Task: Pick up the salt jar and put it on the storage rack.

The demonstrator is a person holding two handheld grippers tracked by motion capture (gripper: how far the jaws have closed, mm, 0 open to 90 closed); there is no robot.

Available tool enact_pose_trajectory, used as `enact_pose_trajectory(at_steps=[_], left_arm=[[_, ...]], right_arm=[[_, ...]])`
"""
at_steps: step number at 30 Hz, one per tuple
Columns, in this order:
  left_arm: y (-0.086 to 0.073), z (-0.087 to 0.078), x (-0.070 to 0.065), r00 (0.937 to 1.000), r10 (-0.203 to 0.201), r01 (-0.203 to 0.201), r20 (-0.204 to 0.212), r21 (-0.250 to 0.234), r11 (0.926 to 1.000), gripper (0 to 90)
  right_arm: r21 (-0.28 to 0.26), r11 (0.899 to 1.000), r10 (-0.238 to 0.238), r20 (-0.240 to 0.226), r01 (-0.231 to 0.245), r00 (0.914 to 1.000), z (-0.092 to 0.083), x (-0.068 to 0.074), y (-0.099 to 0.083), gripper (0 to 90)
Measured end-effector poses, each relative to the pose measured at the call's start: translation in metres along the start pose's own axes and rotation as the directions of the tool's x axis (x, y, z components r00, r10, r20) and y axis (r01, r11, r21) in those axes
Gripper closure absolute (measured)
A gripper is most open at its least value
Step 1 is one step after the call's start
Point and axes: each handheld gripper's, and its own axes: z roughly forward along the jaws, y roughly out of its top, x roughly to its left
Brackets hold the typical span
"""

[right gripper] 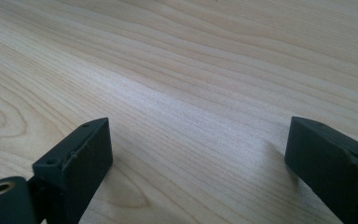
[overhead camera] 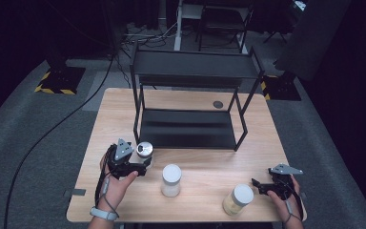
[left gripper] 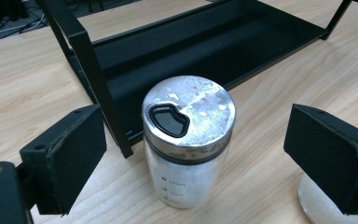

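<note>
On the wooden desk (overhead camera: 205, 191), the shaker jar (left gripper: 186, 140) stands upright, its long axis vertical and its metal lid facing up, just beside the black rack's (overhead camera: 190, 95) front left leg. The left claw (left gripper: 193, 154) is open around it, pads not touching. A white jar (left gripper: 317, 205) is cut off behind the right pad. The right claw (right gripper: 200, 158) is open over bare wood.

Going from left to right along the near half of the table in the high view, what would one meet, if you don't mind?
Left gripper → metal-lidded jar → white-lidded jar → yellowish jar → right gripper.
</note>
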Motion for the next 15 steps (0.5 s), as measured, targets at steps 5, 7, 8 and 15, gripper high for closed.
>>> enact_pose_trajectory(at_steps=[5,7,8,15], left_arm=[[0.000,0.006,0.001,1.0000,0.006,-0.006,-0.002,-0.005,1.0000,5.2],[0.000,0.008,0.001,1.0000,0.005,-0.005,0.003,-0.001,1.0000,5.3],[0.001,0.010,0.002,1.0000,0.005,-0.005,0.007,0.002,1.0000,5.4],[-0.006,0.017,0.006,0.9997,-0.022,0.022,0.014,-0.004,0.9998,7.8]], right_arm=[[0.000,1.000,0.003,0.002,-0.003,1.0000,0.000,0.000,0.000,7.5],[0.000,1.000,0.003,0.002,-0.003,1.0000,0.000,0.001,0.000,7.5],[0.000,1.000,0.003,0.003,-0.003,1.0000,0.000,0.001,0.000,7.5],[0.000,1.000,0.003,0.003,-0.003,1.0000,0.000,0.001,0.000,7.5]])
